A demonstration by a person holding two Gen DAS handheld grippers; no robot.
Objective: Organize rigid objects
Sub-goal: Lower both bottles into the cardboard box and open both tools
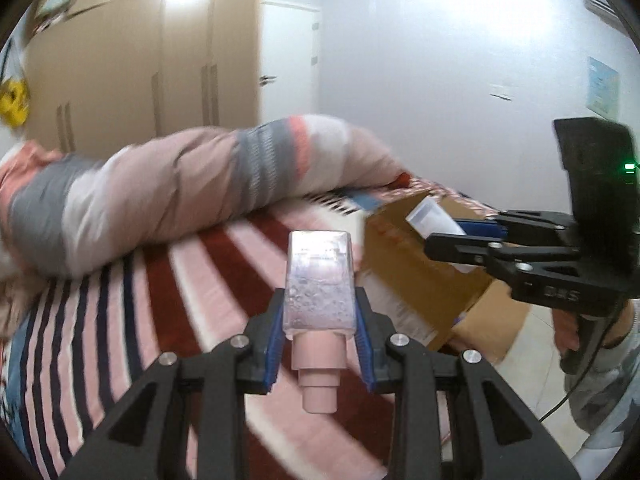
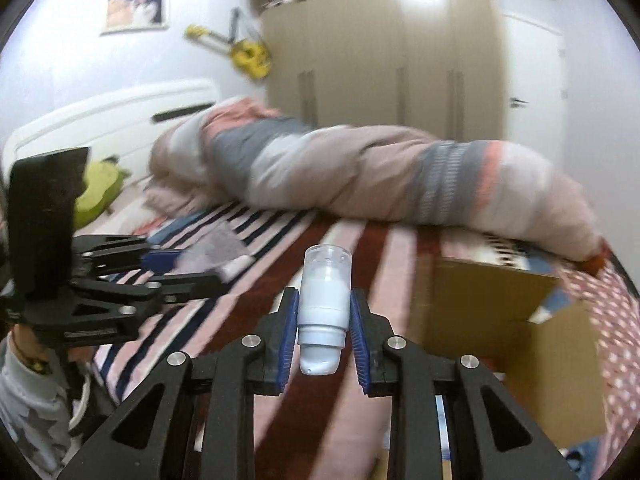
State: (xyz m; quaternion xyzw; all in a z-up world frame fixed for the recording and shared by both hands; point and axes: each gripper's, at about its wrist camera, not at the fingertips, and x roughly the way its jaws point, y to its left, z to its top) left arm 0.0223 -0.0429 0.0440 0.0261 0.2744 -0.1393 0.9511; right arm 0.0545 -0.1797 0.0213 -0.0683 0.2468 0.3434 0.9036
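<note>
Left gripper (image 1: pixel 320 332) is clamped on one clear square bottle (image 1: pixel 319 280) with a pink pump cap; the cap points back toward the camera and the long axis runs forward along the fingers. Right gripper (image 2: pixel 324 332) is clamped on one white tube-shaped bottle (image 2: pixel 323 312) with a clear cap, long axis also along the fingers, clear end forward. Both are held in the air above the striped bed (image 1: pixel 192 300), not resting on it. One open cardboard box (image 1: pixel 424 276) sits at the bed's edge. From the left gripper it lies forward and to the right; from the right gripper the box (image 2: pixel 508 312) lies just to the right and slightly ahead. In the left wrist view the right gripper (image 1: pixel 444 240) hangs over the box opening, so the right hand appears nearer and probably goes first. Count: two grippers, two bottles (one each), one box, one rolled striped duvet (image 1: pixel 200 188) behind. A white item shows inside the box; too blurred to identify. Motion blur throughout.
</note>
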